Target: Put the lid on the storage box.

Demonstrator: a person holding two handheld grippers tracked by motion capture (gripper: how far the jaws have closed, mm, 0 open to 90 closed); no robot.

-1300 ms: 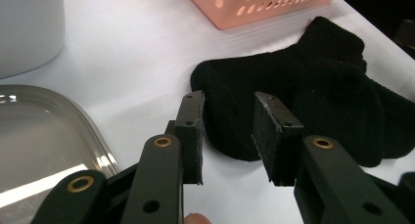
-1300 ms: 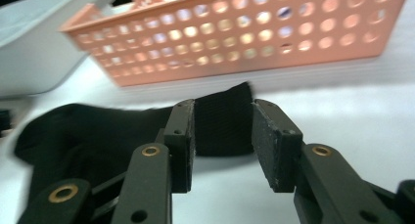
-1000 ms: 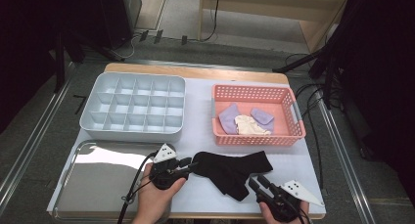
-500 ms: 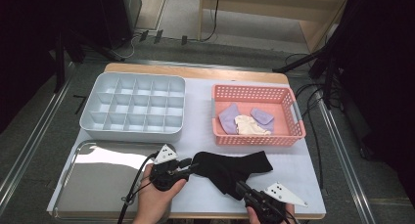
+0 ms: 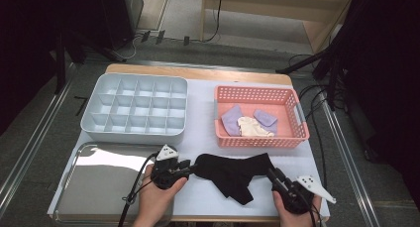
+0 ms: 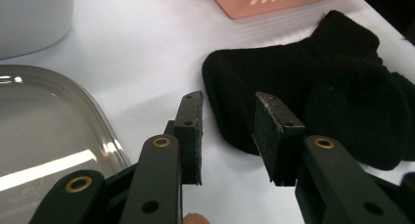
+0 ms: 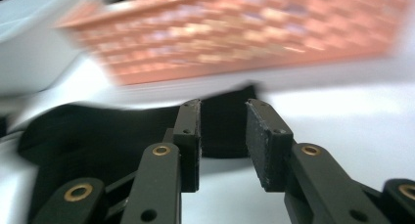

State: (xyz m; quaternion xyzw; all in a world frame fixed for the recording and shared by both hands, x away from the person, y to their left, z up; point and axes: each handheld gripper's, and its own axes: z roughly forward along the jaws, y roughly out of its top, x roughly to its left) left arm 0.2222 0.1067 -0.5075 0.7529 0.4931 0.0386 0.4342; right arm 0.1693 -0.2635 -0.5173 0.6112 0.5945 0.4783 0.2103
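A black sock (image 5: 233, 173) lies spread on the white table top near the front edge. My left gripper (image 5: 188, 168) stands open at its left end. In the left gripper view the sock's (image 6: 303, 87) rounded end lies between and just past the gripper (image 6: 229, 99), and the pads do not press on it. My right gripper (image 5: 272, 172) is at the sock's right end. Its jaws have just been opening. In the right gripper view the gripper (image 7: 222, 106) frames the dark sock (image 7: 98, 136) edge without touching it.
A pink basket (image 5: 297, 133) at the back right holds two lilac socks and a cream one (image 5: 252, 128). A grey compartment box (image 5: 134, 108) stands at the back left. A shiny metal tray (image 5: 99, 182) lies at the front left, beside my left hand.
My right gripper swung left over the sock's lower part, then came back right to the sock's right end. The left gripper and the sock have stayed put.
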